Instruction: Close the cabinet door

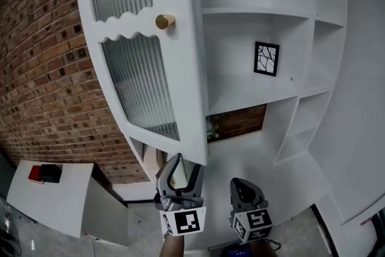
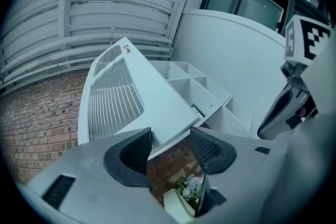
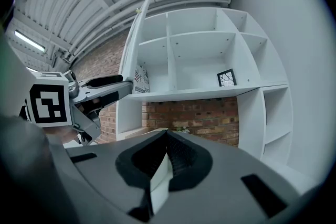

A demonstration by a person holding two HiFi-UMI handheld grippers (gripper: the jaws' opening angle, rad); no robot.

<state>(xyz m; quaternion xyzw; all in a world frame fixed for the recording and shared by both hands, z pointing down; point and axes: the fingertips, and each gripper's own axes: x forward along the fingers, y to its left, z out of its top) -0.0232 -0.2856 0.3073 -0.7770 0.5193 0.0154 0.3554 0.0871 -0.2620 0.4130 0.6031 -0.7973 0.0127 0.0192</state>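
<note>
The white cabinet door [image 1: 174, 87] stands swung open, with ribbed glass panes and a round brass knob [image 1: 165, 21]. My left gripper [image 1: 181, 173] is open right under the door's lower corner. In the left gripper view that corner of the door [image 2: 152, 107] reaches in between the jaws of the left gripper [image 2: 170, 149]; I cannot tell if it touches the pads. My right gripper [image 1: 243, 188] hangs lower and to the right, shut and holding nothing. The right gripper view shows the right gripper [image 3: 167, 139] facing the open shelves, with the door [image 3: 137, 39] seen edge-on at the left.
The white cabinet [image 1: 252, 12] has several open compartments, one holding a small framed picture [image 1: 266, 58]. A bunch of flowers [image 1: 212, 130] sits in the lower opening against brick. A brick wall [image 1: 42, 81] is at the left, with a low white table [image 1: 60, 201] below it.
</note>
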